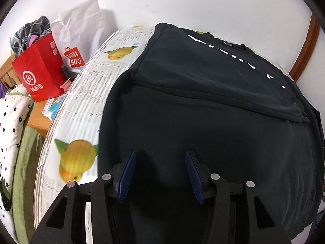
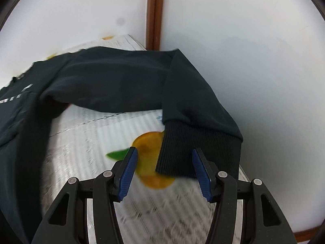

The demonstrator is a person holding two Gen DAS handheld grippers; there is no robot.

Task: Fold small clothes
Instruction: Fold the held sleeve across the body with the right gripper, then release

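On the fruit-print tablecloth (image 1: 81, 93), black sweatshirt (image 1: 203, 122) spread flat; left gripper (image 1: 160, 174) released above it, right gripper (image 2: 164, 174) released near the ribbed cuff (image 2: 195, 152).

White walls (image 2: 243, 40) meet at a brown wooden strip (image 2: 155, 14).

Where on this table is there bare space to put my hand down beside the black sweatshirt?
Bare fruit-print tablecloth lies between the black sweatshirt body and its sleeve cuff, and along the cloth's left edge. Crowded: the red bag and white bag on the side stand.
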